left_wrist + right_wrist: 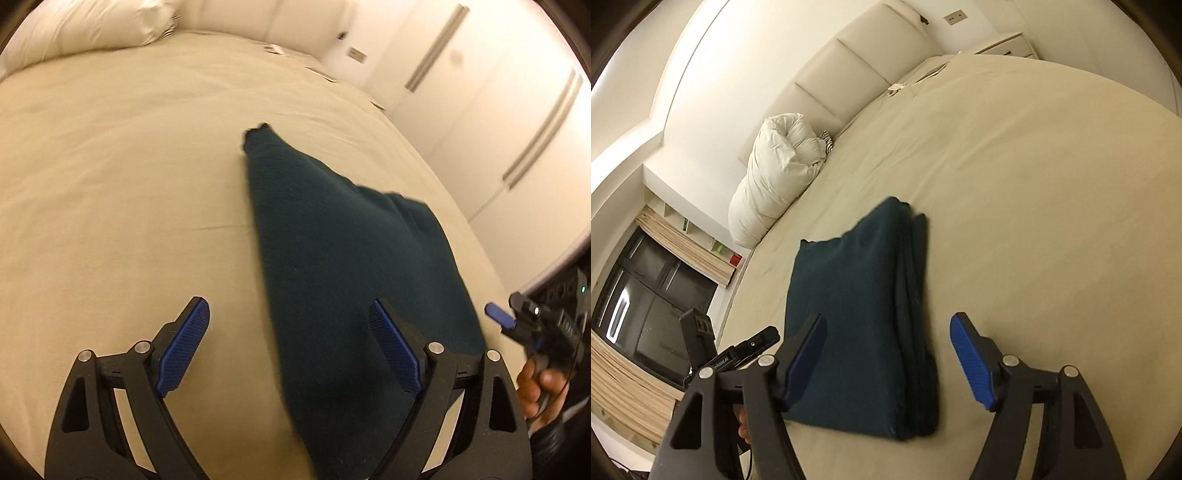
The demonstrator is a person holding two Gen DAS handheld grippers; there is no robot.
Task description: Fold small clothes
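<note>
Right wrist view: dark teal garment (857, 317) lies folded on beige bed sheet (1034, 221), long axis running away from cam, stacked fold edges on its right. Right gripper (888, 354) released, jaws apart w/ nothing pinched, straddling near end, so nearer. Left gripper (290, 347) also wide open, empty, garment just ahead-right. White duvet (775, 177) well apart.

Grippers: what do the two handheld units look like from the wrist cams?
Both are black plastic linkages with silver pivot pins. Left gripper and right gripper carry ribbed blue pads. A thin black cable hangs from the right unit's handle, near a dark sleeve.
</note>
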